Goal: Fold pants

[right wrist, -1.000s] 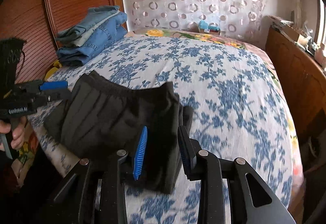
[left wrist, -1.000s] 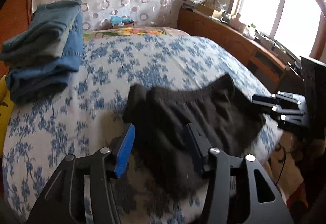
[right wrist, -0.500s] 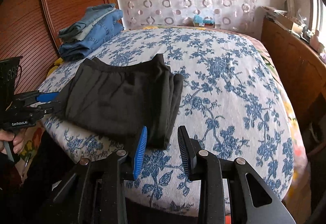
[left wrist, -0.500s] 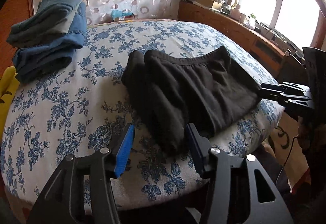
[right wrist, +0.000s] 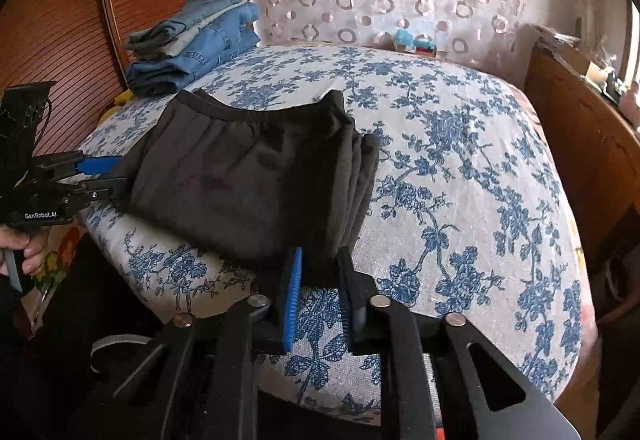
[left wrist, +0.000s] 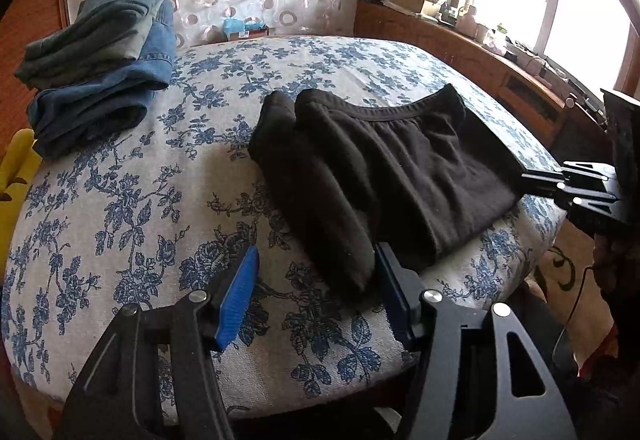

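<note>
Bed in blue-flowered cover, wooden headboard behind. Folded black pants flat near the bed's near edge. Stacked jeans well apart at the headboard-side corner. Left gripper released, fingers apart at the pants' end. Right gripper released, narrow gap, nothing between.

Both wrist views low at bed edge, facing inward; share pants.
</note>
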{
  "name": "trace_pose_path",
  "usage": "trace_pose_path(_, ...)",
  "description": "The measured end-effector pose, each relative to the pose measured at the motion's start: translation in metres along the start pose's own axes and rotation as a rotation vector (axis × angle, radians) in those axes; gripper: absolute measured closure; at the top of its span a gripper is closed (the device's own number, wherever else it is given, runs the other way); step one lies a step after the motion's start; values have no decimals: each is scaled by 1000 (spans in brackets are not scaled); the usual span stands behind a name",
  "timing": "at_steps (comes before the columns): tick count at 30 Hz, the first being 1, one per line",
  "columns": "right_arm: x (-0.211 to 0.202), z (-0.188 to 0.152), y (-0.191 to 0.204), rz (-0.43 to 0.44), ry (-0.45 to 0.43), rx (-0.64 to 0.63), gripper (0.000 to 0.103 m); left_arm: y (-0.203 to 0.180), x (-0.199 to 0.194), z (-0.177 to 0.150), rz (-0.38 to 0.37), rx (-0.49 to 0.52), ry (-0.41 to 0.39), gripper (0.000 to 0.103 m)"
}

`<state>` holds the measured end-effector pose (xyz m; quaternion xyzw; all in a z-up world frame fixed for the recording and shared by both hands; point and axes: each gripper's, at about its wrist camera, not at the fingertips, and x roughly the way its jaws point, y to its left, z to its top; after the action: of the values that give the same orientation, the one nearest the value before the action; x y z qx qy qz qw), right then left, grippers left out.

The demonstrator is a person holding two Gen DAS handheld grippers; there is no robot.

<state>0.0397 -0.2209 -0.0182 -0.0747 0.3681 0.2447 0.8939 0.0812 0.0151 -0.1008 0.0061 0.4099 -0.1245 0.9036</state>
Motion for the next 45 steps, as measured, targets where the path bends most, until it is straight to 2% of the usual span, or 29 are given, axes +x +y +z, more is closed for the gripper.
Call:
trace_pose_path(1,-1,0,0,2,-3,-3,97,0,0,0,0,1,-1,42)
trace_pose_path(4,-3,0,-6,-31,-2,-6,99,2,0,0,-4,-6,-4,42)
trace_pose_path(7,-4,-3,-12,-107,5,-7,101,2,-1,-1,-3,-10,-8,42)
trace_pose_path(12,-9,-7,-22,-67,0,39,101,1,-2,-1,1,-12,-7,41)
trace_pose_path(20,-21,2,-22,-23,-44,63,101,2,1,0,27,-24,-1,30)
trace_pose_path(24,-18,7,-18,-27,-56,57,92,3,0,0,22,-27,-1,28)
trace_pose_path(26,-15,11,-16,-40,-53,55,76,3,1,0,17,-25,-2,27)
trace_pose_path(28,-11,14,-15,-43,-55,57,71,4,1,1,4,-26,0,26)
trace_pose_path(29,-9,15,-15,-38,-56,59,66,4,0,2,-2,-26,0,22)
trace_pose_path(31,-5,19,-14,-38,-57,60,55,2,-1,5,-6,-21,-5,22)
trace_pose_path(33,-2,24,-14,-42,-67,60,53,1,-2,9,10,-20,-9,22)
trace_pose_path(35,3,29,-14,-34,-66,61,44,1,-4,14,7,-24,-22,21)
trace_pose_path(45,42,50,-18,-33,1,61,44,10,2,39,14,-58,-43,22)
